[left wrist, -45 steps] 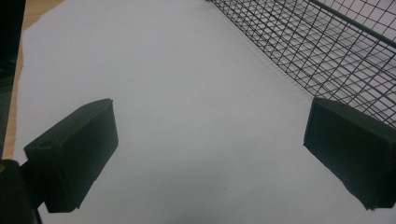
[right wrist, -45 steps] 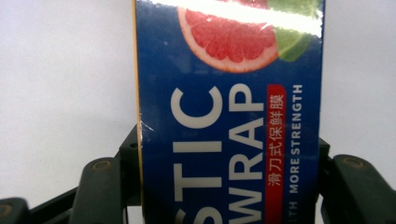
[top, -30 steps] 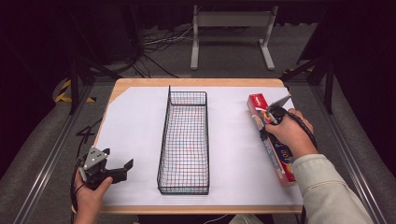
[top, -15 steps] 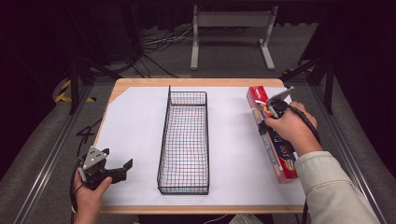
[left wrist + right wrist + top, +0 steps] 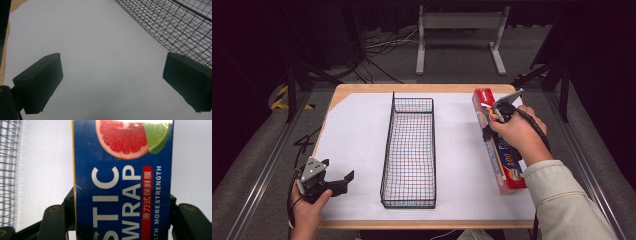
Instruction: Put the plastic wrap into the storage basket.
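A wooden bench (image 5: 362, 91) with a white paper sheet (image 5: 357, 135) over most of its top carries everything here. A long black wire-mesh basket (image 5: 409, 150) stands down the middle of the sheet, running from near to far, with nothing in it.

To the right of the basket, well apart from it, lies a long, narrow red-and-blue cardboard box of plastic wrap (image 5: 499, 150), its length also running near to far beside the right edge of the bench. The right gripper (image 5: 492, 122) sits over the far half of the box; in the right gripper view its 2 fingers (image 5: 56, 220) stand on the 2 long sides of the box (image 5: 122, 185), apparently closed against them, though whether the box is off the sheet cannot be told.

The left gripper (image 5: 334, 181) rests at the near left corner, left of the basket, and in its own view the fingers (image 5: 40, 80) are spread wide with only bare paper between them.

The box is probably light and stiff along its length, but thin card may dent under a hard squeeze and its glossy print looks slick. A hold across the narrow width near the middle should stop the long ends from tipping.
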Action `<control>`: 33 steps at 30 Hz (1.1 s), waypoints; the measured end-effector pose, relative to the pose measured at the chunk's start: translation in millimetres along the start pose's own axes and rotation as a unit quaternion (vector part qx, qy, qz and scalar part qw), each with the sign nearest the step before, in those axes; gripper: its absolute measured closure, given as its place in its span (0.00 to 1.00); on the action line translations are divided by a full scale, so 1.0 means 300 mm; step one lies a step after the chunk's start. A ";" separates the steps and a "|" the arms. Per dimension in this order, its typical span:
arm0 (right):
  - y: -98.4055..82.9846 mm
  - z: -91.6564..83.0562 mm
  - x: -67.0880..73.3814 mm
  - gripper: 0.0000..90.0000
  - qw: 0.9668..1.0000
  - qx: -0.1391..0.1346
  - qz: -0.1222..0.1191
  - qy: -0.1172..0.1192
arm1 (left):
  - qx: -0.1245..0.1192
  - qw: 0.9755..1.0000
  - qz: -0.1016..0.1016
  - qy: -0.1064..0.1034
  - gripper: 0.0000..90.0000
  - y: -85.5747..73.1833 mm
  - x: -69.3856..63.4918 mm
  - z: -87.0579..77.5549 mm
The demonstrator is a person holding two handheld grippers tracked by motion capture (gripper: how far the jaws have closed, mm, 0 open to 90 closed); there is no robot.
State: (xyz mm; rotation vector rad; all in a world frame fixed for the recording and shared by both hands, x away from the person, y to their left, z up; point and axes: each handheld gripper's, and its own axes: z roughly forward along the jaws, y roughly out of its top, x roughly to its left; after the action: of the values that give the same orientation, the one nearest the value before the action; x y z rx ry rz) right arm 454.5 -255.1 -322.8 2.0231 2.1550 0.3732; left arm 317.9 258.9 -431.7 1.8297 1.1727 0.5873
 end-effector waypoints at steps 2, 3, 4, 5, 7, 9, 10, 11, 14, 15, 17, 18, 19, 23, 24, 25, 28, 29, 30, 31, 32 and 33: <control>0.003 -0.003 0.020 0.45 1.000 -0.002 0.004 0.002 | 0.002 1.000 -0.002 0.002 0.04 -0.001 -0.001 0.002; 0.005 -0.005 0.027 0.45 1.000 -0.002 0.006 0.004 | 0.004 1.000 -0.003 0.005 0.04 -0.001 -0.001 0.003; 0.007 -0.007 0.037 0.45 1.000 -0.003 0.008 0.004 | 0.005 1.000 -0.003 0.005 0.04 -0.002 0.001 0.004; 0.009 -0.009 0.047 0.45 1.000 -0.004 0.009 0.005 | 0.005 1.000 -0.004 0.005 0.04 -0.003 0.003 0.004; 0.014 -0.016 0.071 0.45 1.000 -0.009 0.014 0.005 | 0.006 1.000 -0.004 0.004 0.04 -0.003 0.005 0.004; 0.017 -0.020 0.090 0.45 1.000 -0.015 0.016 0.008 | 0.005 1.000 -0.004 0.004 0.04 -0.004 0.005 0.005; 0.019 -0.022 0.101 0.45 1.000 -0.018 0.015 0.011 | 0.006 1.000 -0.004 0.004 0.04 -0.004 0.004 0.005; 0.020 -0.025 0.113 0.45 1.000 -0.020 0.015 0.012 | 0.006 1.000 -0.004 0.004 0.04 -0.004 0.004 0.006; 0.027 -0.037 0.148 0.45 0.999 -0.019 0.022 0.014 | 0.005 1.000 -0.002 0.003 0.04 -0.003 0.002 0.007; 0.029 -0.041 0.158 0.45 0.999 -0.018 0.027 0.017 | 0.006 1.000 -0.001 0.002 0.04 -0.004 0.002 0.007; 0.034 -0.049 0.183 0.45 0.999 -0.019 0.037 0.016 | 0.005 1.000 -0.004 0.003 0.04 -0.004 0.002 0.007; 0.035 -0.051 0.191 0.45 0.999 -0.020 0.038 0.015 | 0.004 1.000 -0.004 0.003 0.04 -0.004 0.002 0.006; 0.037 -0.054 0.202 0.45 0.999 -0.021 0.039 0.012 | 0.004 1.000 -0.004 0.003 0.04 -0.003 0.002 0.006; 0.047 -0.068 0.244 0.45 0.999 -0.016 0.048 0.007 | 0.006 1.000 -0.004 0.000 0.04 -0.007 0.001 0.009; 0.050 -0.073 0.254 0.45 0.999 -0.015 0.051 0.007 | 0.008 1.000 -0.004 0.000 0.04 -0.008 -0.001 0.011; 0.052 -0.076 0.262 0.45 0.999 -0.017 0.050 0.008 | 0.008 1.000 -0.002 0.000 0.04 -0.008 -0.001 0.014; 0.059 -0.086 0.293 0.45 0.998 -0.020 0.055 0.008 | 0.011 1.000 -0.002 -0.002 0.04 -0.009 -0.004 0.018; 0.061 -0.089 0.303 0.45 0.998 -0.020 0.052 0.009 | 0.011 1.000 -0.001 -0.003 0.04 -0.009 -0.004 0.018; 0.063 -0.093 0.312 0.45 0.998 -0.019 0.050 0.015 | 0.011 1.000 -0.001 -0.003 0.04 -0.009 -0.004 0.017; 0.064 -0.097 0.321 0.45 0.998 -0.019 0.050 0.024 | 0.010 1.000 -0.001 -0.003 0.04 -0.009 -0.004 0.017; 0.065 -0.100 0.329 0.45 0.998 -0.019 0.052 0.029 | 0.010 1.000 -0.002 -0.004 0.04 -0.009 -0.003 0.017; 0.066 -0.102 0.340 0.45 0.998 -0.019 0.053 0.031 | 0.010 1.000 -0.003 -0.004 0.04 -0.009 -0.003 0.018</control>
State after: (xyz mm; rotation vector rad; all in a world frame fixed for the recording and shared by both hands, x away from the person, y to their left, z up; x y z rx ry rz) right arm 457.5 -154.7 -282.5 2.1372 2.0648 0.4937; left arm 320.1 256.4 -436.8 1.8434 1.1816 0.5674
